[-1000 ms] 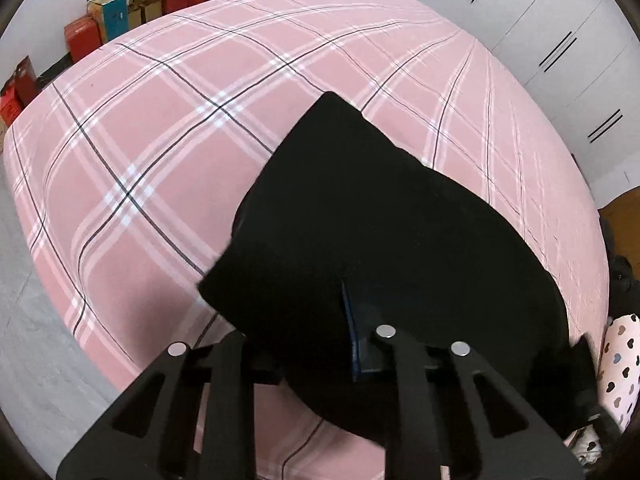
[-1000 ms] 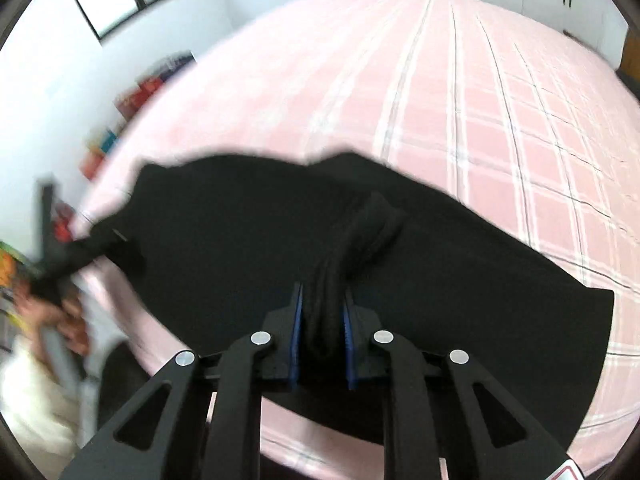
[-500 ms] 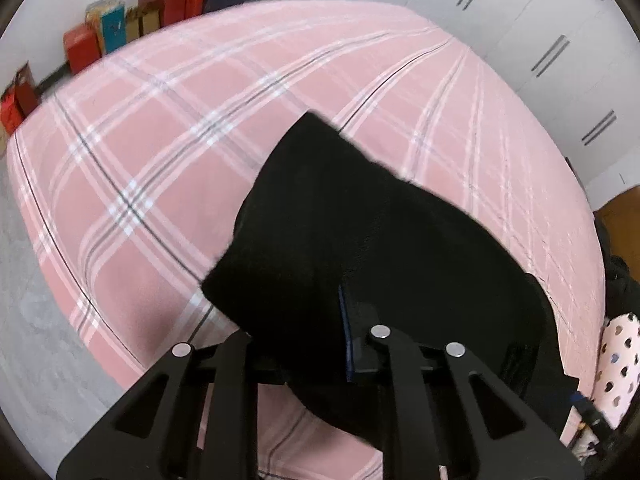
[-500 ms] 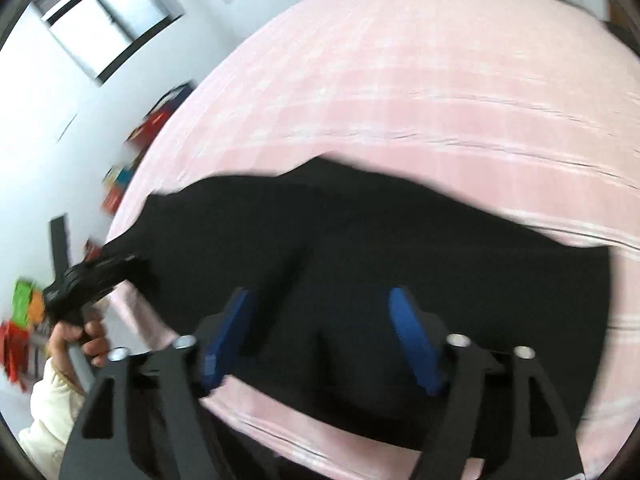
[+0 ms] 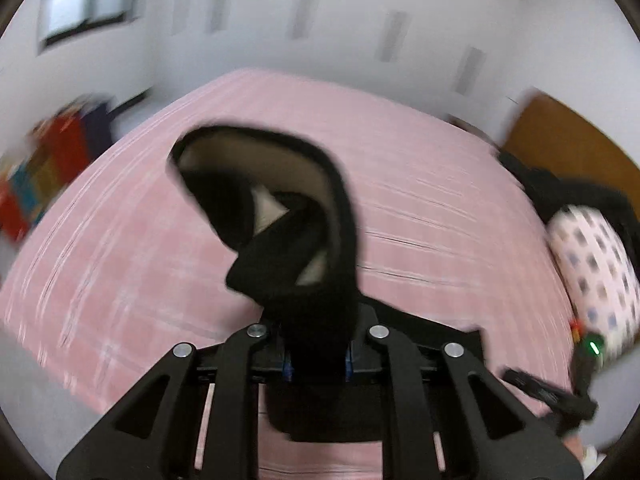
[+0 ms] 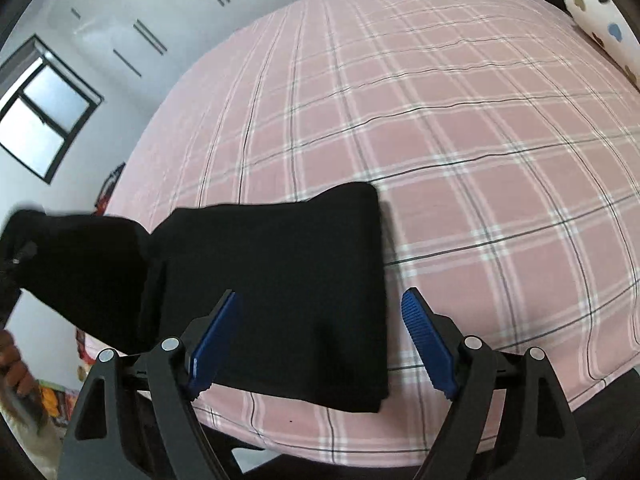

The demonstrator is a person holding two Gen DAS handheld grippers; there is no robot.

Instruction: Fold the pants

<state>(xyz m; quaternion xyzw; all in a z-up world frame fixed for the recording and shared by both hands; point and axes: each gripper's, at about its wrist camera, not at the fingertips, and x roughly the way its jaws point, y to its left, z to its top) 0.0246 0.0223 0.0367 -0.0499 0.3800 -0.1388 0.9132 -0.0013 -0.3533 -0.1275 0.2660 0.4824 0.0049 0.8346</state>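
Pink plaid bedding covers the bed [image 6: 460, 128], and on it, toward 7 o'clock in the right wrist view, the black pants [image 6: 288, 280] are laid as a flat, partly folded panel close to the near edge. One end of the garment is raised off the bed at 9 o'clock there; in the left wrist view that end is seen as a lifted, curling band with a pale lining shown inside. The left tongs [image 5: 316, 360] are clamped on this raised fabric, which is bunched between the blue pads. The right tongs [image 6: 320, 344] are spread wide just above the flat panel, with nothing pinched; a second ago a gathered ridge of cloth was pinched in them, so that grip has just been released and the jaws have just been opening. The left end, flat on the bed half a second earlier, has since been lifted. From this it is judged that one fold has been set down and the next, carrying the raised end over the panel, is being started. A heart-patterned pillow [image 6: 600, 12] is seen at 1 o'clock.
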